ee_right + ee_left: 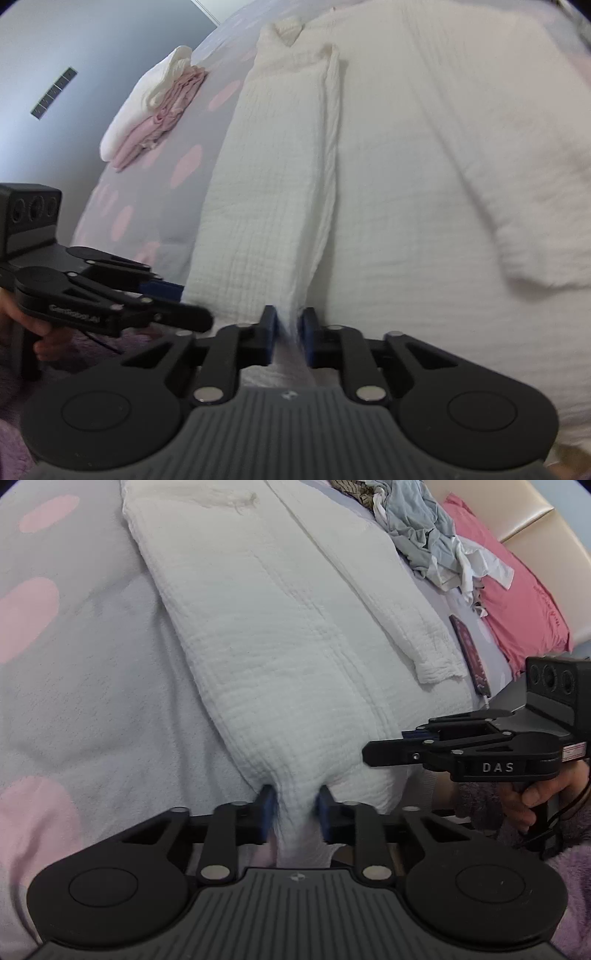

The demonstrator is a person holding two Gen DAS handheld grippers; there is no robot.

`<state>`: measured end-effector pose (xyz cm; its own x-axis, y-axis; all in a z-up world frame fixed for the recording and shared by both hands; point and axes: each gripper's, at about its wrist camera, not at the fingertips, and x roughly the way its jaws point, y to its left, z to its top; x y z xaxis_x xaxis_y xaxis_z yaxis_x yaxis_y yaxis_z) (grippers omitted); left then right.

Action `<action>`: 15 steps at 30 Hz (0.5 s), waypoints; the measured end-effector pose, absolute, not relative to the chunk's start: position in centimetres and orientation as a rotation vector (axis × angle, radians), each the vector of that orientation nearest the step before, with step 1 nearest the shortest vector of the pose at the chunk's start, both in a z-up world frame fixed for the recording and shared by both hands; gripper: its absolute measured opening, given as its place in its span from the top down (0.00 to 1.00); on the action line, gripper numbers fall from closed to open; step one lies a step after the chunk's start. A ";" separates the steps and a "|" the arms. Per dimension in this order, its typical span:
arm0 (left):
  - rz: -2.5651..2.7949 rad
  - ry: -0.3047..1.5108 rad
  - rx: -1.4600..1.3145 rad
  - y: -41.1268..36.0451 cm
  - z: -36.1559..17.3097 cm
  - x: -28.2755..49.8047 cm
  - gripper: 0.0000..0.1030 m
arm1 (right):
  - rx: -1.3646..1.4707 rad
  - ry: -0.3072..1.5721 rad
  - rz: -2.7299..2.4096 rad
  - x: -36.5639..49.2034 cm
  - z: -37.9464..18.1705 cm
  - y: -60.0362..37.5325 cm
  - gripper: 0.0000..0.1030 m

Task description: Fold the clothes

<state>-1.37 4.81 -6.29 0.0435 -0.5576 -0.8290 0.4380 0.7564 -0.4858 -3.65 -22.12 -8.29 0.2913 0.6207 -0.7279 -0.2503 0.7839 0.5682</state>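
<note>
A white crinkled garment (280, 635) lies lengthwise on the bed, its sides folded inward and one sleeve (406, 620) laid along its right side. My left gripper (293, 805) is shut on the garment's near hem, cloth bunched between its blue pads. My right gripper (289, 326) is shut on the same hem further right; it also shows from the side in the left wrist view (384, 751). The garment (406, 166) fills the right wrist view, with the folded left panel (273, 192) ahead. The left gripper (177, 306) shows at the left of that view.
The bedspread (74, 664) is pale grey with pink spots. A pile of unfolded grey and white clothes (424, 528) and a pink pillow (517, 602) lie at the far right, with a phone (471, 653) near them. A stack of folded white and pink clothes (155, 107) lies far left.
</note>
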 end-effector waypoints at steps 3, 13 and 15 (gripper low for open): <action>-0.758 1.333 -0.135 5.7 -5.5 -1.7 0.91 | 0.466 1.147 0.626 -3.5 -8.3 -22.5 0.87; -0.696 1.392 -0.090 5.6 -6.6 -0.9 0.77 | 0.421 1.222 0.619 -3.6 -8.6 -21.9 0.81; -0.681 1.360 -0.039 5.3 -5.6 -0.9 0.67 | 0.366 1.203 0.607 -3.9 -7.8 -22.0 0.69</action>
<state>-0.86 5.29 -5.61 0.0494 -0.4691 -0.8818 0.4252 0.8087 -0.4064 -3.93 -22.02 -7.83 0.2302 0.6148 -0.7543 -0.2418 0.7870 0.5676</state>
